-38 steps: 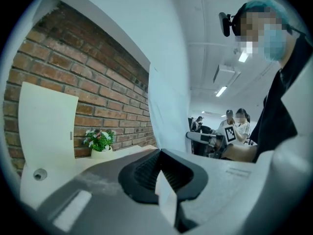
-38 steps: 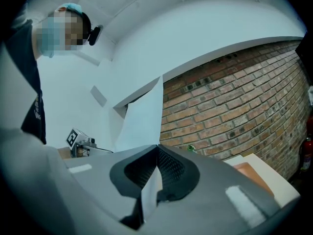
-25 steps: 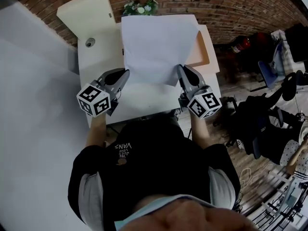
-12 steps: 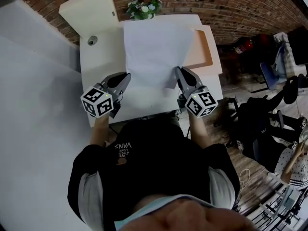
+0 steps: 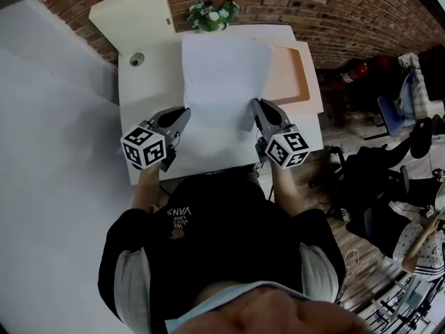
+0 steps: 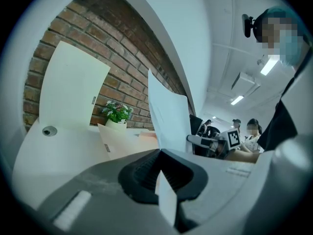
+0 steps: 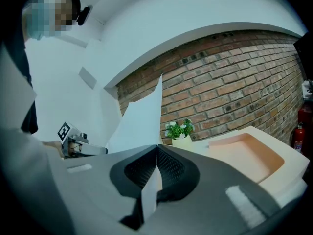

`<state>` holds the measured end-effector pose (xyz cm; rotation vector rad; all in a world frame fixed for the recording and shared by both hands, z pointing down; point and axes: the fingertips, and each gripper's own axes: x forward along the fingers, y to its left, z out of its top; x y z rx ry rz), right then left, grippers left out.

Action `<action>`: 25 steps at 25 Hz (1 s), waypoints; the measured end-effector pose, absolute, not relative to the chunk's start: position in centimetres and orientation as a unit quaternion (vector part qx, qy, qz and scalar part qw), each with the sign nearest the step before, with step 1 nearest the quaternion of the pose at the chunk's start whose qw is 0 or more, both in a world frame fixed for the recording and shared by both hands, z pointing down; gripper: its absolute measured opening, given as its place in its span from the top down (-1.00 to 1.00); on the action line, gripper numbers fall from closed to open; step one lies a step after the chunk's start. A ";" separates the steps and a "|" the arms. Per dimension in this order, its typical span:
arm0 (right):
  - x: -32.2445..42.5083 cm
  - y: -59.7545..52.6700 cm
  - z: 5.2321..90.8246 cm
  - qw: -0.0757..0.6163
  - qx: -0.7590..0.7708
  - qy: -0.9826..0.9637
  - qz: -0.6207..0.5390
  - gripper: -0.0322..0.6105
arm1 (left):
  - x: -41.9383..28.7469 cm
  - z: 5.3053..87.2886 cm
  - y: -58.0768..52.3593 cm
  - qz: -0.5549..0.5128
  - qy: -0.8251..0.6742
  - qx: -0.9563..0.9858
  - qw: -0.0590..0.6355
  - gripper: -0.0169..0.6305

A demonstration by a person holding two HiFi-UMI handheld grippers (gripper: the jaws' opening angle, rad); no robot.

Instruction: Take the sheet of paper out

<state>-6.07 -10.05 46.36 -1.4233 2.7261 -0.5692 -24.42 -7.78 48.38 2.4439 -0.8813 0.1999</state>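
Note:
A large white sheet of paper [image 5: 222, 75] hangs stretched between my two grippers above the white table [image 5: 149, 82]. My left gripper [image 5: 183, 114] is shut on the sheet's near left corner. My right gripper [image 5: 255, 107] is shut on its near right corner. In the left gripper view the sheet [image 6: 168, 116] runs edge-on out of the closed jaws [image 6: 160, 153]. The right gripper view shows the same: the paper [image 7: 142, 119] rises from the shut jaws [image 7: 156, 148]. The sheet's far edge reaches over the back of the table.
An open peach-coloured box [image 5: 295, 72] lies at the table's right, partly under the sheet. A small potted plant [image 5: 212, 14] stands at the back by the brick wall. A cream board [image 5: 132, 16] leans at the back left, with a round grommet [image 5: 136, 59] near it.
Both grippers have sunk a little toward the table with the sheet still clamped. The sheet now lies lower and flatter over the table.

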 end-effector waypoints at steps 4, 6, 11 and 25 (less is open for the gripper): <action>-6.2 -10.3 46.3 0.004 -0.454 0.873 -0.181 0.90 | -24.5 48.4 -7.9 0.074 -0.327 0.903 0.267 0.95; -6.2 -10.4 46.3 0.004 -0.453 0.873 -0.181 0.90 | -24.6 48.4 -8.0 0.074 -0.328 0.903 0.267 0.95; -6.2 -10.3 46.2 0.004 -0.453 0.873 -0.180 0.90 | -24.5 48.2 -7.8 0.073 -0.329 0.903 0.267 0.95; -6.1 -9.9 46.0 0.001 -0.446 0.877 -0.178 0.90 | -24.4 47.9 -7.0 0.074 -0.331 0.902 0.267 0.95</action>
